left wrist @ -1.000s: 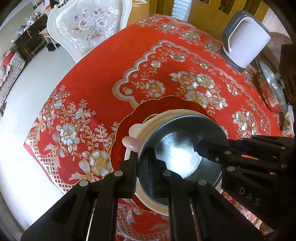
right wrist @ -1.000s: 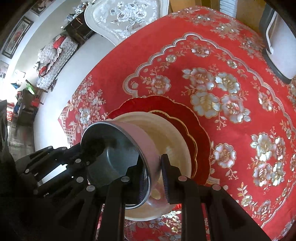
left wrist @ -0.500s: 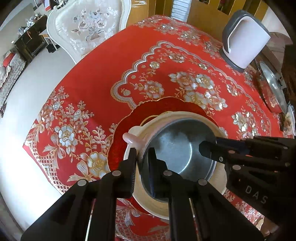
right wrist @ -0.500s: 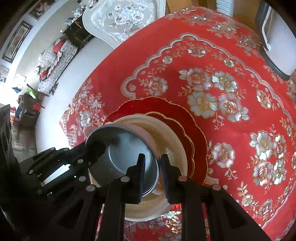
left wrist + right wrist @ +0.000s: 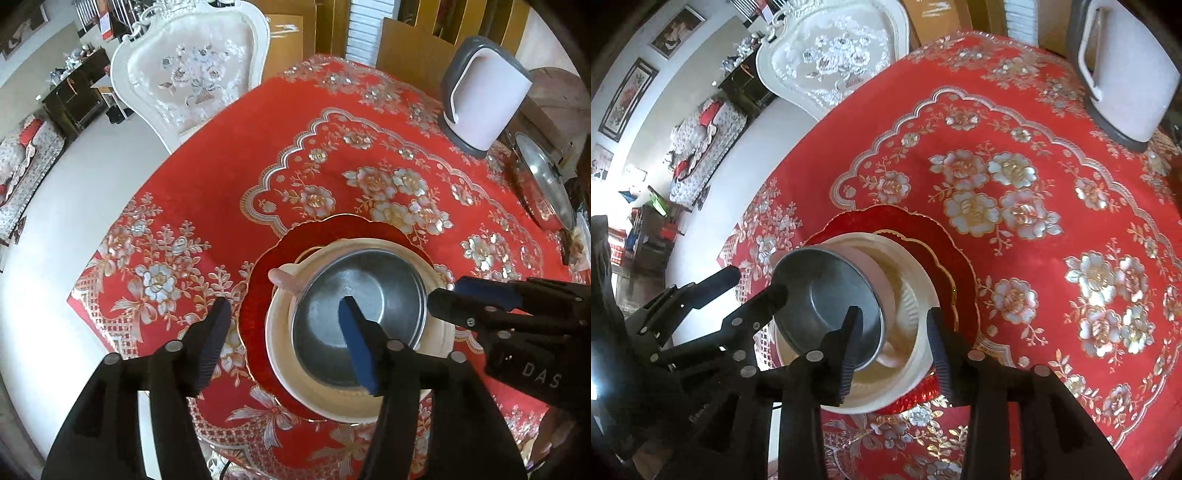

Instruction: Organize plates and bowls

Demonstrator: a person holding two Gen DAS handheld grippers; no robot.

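My table wears a red tablecloth (image 5: 221, 177) with silver-gold flowers. Directly on it sit a scalloped red plate (image 5: 258, 295) (bowls stacked on top), a white electric kettle (image 5: 484, 99) at the far side, and a glass-lidded pan (image 5: 543, 192) at the right edge.

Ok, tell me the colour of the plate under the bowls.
Red plate with a gold scalloped rim; clearest in the right wrist view.

I count one red plate (image 5: 258, 295), one cream bowl (image 5: 284, 354) on it, and one steel bowl (image 5: 354, 295) nested inside that. I see one white kettle (image 5: 487, 107), one lidded pan (image 5: 543, 192) at the table's edge, one white chair (image 5: 192, 74), and my two grippers: left gripper (image 5: 284, 343), right gripper (image 5: 894, 350).
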